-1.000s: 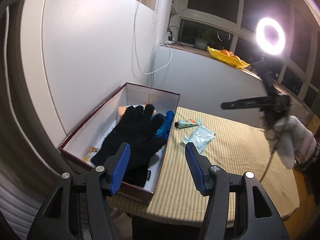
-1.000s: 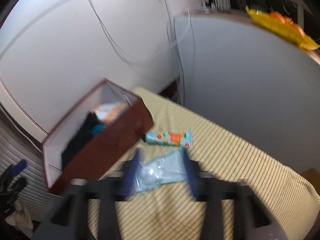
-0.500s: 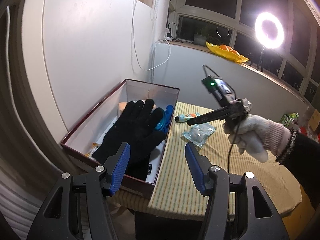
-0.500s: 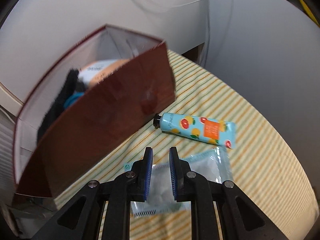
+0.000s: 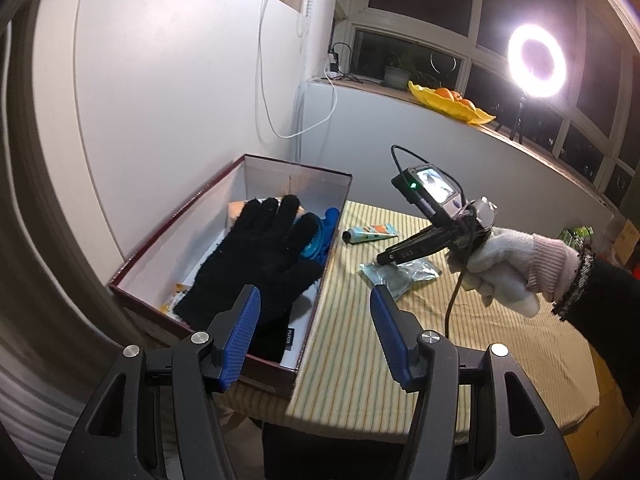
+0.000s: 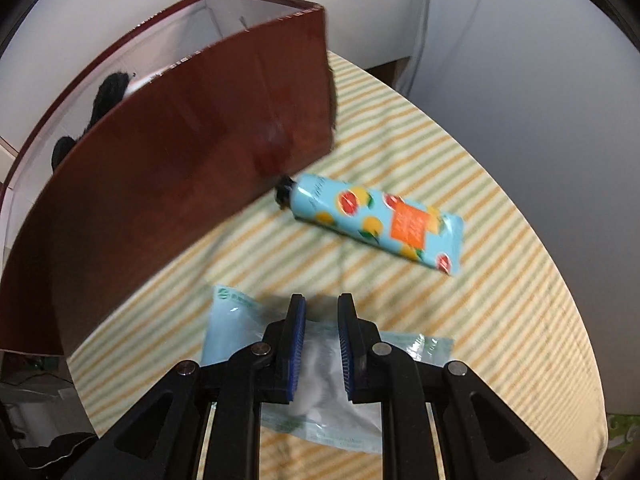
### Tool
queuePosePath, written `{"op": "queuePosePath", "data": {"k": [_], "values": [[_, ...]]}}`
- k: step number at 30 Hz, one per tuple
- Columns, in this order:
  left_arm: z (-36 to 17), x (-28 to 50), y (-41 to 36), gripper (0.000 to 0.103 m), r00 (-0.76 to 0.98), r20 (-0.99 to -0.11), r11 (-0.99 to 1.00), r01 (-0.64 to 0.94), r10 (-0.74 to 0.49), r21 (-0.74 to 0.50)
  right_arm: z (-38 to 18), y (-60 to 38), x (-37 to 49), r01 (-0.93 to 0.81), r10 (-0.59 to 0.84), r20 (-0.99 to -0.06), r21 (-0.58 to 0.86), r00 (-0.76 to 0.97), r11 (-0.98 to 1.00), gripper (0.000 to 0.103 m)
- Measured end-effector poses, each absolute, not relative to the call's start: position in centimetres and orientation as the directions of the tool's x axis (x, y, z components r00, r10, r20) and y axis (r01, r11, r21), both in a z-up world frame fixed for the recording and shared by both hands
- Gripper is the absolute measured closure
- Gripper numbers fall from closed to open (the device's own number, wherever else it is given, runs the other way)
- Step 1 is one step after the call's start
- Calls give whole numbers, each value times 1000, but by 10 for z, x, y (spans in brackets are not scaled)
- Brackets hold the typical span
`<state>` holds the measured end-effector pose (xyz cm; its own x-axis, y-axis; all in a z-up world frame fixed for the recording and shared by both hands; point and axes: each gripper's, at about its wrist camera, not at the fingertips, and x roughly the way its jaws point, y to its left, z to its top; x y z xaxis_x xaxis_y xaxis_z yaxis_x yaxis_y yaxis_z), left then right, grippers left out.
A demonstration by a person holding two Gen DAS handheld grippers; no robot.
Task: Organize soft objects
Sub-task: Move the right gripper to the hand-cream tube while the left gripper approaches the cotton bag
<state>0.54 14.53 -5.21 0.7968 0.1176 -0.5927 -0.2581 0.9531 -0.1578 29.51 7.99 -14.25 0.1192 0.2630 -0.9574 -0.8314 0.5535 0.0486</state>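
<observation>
Right fingers point(image 6: 297, 344): narrowed to a slim gap, pinching the clear packet point(image 6: 320, 372) at its puffy middle; wide apart a second ago, so newly closed.
Right gripper point(image 6: 322, 346): dropped from above the tabletop point(image 6: 500, 280) and tipped steeply down onto the packet.
Packet: flat on the striped cloth, toward the near edge, just beside the box's long wall; not yet lifted.
Hand-cream tube point(image 6: 376, 224): beyond the packet, cap touching or nearly touching the box wall.
Box point(image 5: 224, 200): along the left edge of the tabletop; black glove point(image 5: 260, 260) and a blue item point(image 5: 320, 236) already inside.
Left fingers point(image 5: 240, 332): spread, nothing between them, parked over the box's near end.
Meaning: grasp looks made; probably lift and carry into the box next, tube after.
Risk: slippery film may slide out of a thin pinch.
</observation>
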Motion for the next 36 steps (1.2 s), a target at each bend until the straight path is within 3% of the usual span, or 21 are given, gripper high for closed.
{"op": "queuePosePath", "data": {"k": [7, 19, 23, 36], "values": [[-61, 21, 131, 46, 784, -617, 964, -209, 66, -163, -141, 53, 270, -865, 251, -966, 75, 60, 496, 88], [-92, 91, 69, 46, 727, -684, 988, -54, -62, -146, -111, 38, 335, -721, 443, -880, 196, 170, 665, 87], [-105, 123, 62, 46, 694, -713, 985, -31, -101, -170, -109, 61, 359, -706, 485, -863, 256, 141, 661, 73], [-133, 163, 73, 46, 637, -760, 968, -86, -130, -237, -160, 105, 396, -745, 483, -875, 297, 38, 597, 69]]}}
